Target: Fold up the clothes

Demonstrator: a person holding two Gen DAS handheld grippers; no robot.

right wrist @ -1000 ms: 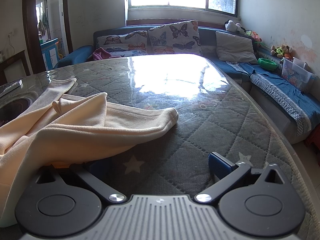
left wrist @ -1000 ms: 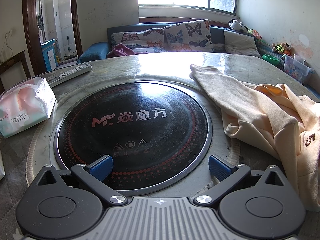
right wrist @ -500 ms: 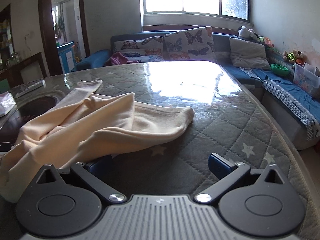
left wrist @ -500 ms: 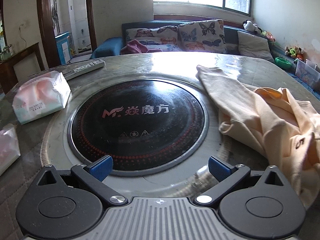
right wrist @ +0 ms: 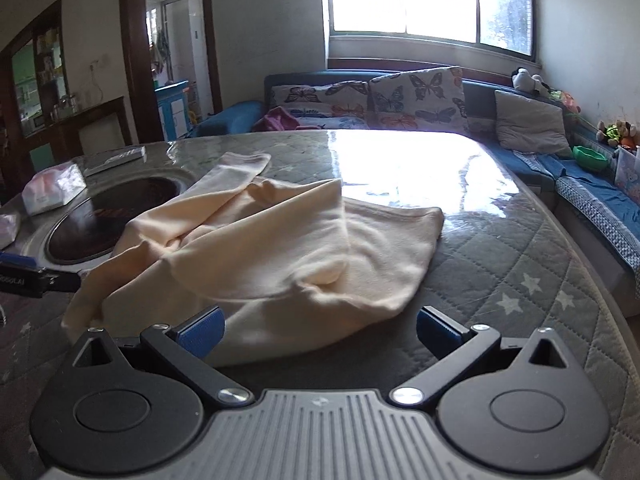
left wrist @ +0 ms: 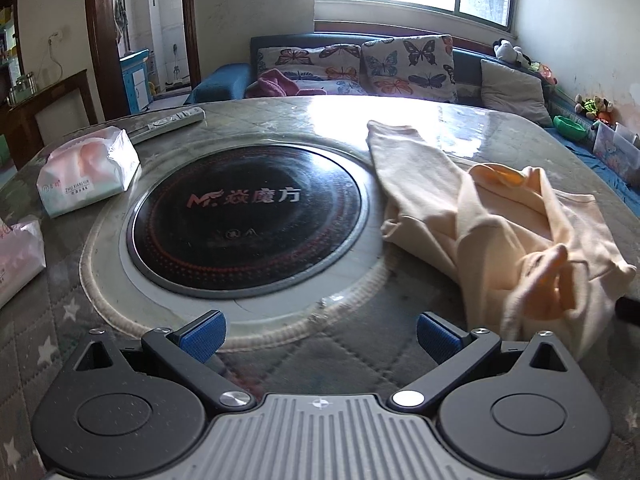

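A soft cream garment (right wrist: 280, 248) lies crumpled on the quilted, star-patterned table (right wrist: 520, 264), one long sleeve stretched toward the far edge beside the round black glass cooktop (left wrist: 248, 216). The left tool (left wrist: 320, 338) hangs released over bare quilting, with the garment (left wrist: 500, 232) to its right. The right tool (right wrist: 320, 334) is also released, its blue pads either side of the near hem. Only the left view shows the tissue packs (left wrist: 88, 176) clearly and the remote (left wrist: 168, 122).
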